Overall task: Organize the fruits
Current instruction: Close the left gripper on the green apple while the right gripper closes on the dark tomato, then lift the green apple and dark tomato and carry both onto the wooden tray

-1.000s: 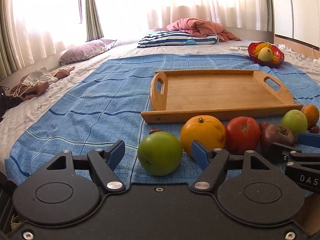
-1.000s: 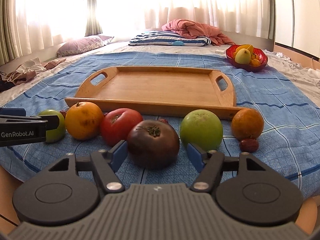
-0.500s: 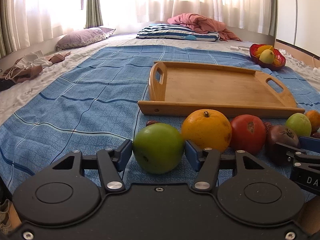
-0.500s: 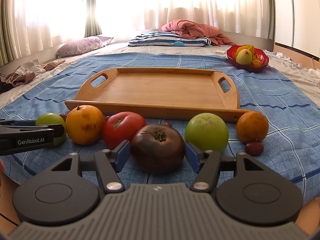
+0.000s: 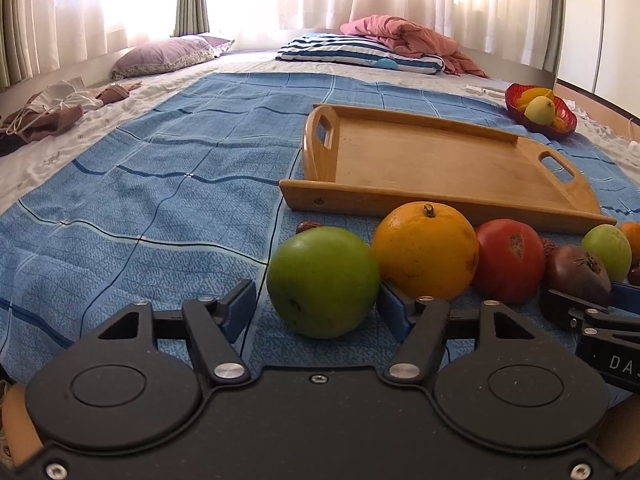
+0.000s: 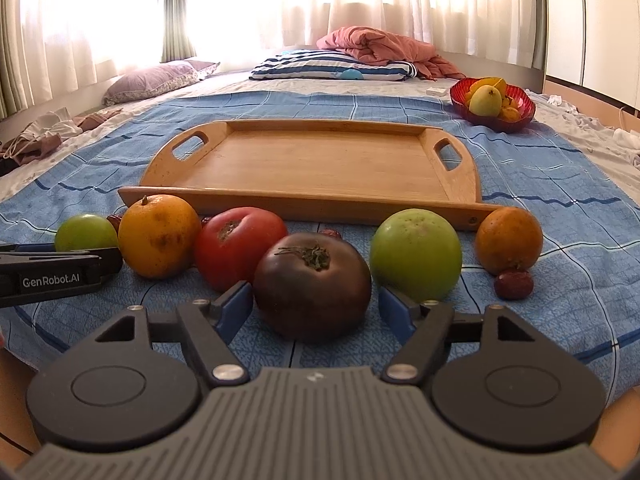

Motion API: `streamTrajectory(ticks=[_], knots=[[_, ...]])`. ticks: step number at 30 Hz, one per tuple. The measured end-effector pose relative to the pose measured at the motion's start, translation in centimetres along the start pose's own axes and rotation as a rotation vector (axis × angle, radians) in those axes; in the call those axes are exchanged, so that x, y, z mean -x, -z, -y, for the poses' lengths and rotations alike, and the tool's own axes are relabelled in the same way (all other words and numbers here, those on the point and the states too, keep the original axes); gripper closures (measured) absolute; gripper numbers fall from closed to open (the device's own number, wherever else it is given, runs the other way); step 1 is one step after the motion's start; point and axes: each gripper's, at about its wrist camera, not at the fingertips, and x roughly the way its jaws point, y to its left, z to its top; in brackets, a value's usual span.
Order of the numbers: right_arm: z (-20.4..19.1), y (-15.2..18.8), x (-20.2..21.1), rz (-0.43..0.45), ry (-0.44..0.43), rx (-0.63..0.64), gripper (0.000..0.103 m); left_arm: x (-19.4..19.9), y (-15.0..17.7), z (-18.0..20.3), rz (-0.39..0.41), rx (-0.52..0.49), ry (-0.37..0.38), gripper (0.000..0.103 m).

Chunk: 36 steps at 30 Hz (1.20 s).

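Left claw (image 5: pixel 316 300) just narrowed around green apple (image 5: pixel 323 282), pads not yet gripping; right claw (image 6: pixel 316 306) widened, straddling dark tomato (image 6: pixel 313 285); tray (image 6: pixel 312 204) behind, empty.

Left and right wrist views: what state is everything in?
left gripper, open; jaws have just been closing, green apple between them, left pad clear of it.
right gripper, open; jaws have just been opening, dark tomato between them, not gripped.
wooden tray, empty.
red bowl, holding fruit.
orange, on the blue cloth, outside the tray.
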Motion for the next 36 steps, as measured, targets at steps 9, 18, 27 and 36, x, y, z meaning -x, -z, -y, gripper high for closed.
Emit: streamTrajectory(ticks=[9,18,27,36], knots=[[-0.3,-0.3,-0.8,-0.006,0.006,-0.009,0.037,0.9,-0.2,0.7,0.021,0.002,-0.021,0.048],[0.1,-0.3,0.7,0.012,-0.008,-0.014,0.038,3.6,-2.0,1.9,0.109,-0.031,-0.006,0.048],[1.6,-2.5,3.4,0.114,-0.014,-0.020,0.038,3.6,-5.5,4.3,0.125,-0.064,0.050,0.048],[5.1,-6.0,1.9,0.163,0.031,-0.017,0.038,0.8,-9.5,6.7,0.100,-0.063,0.123,0.048]])
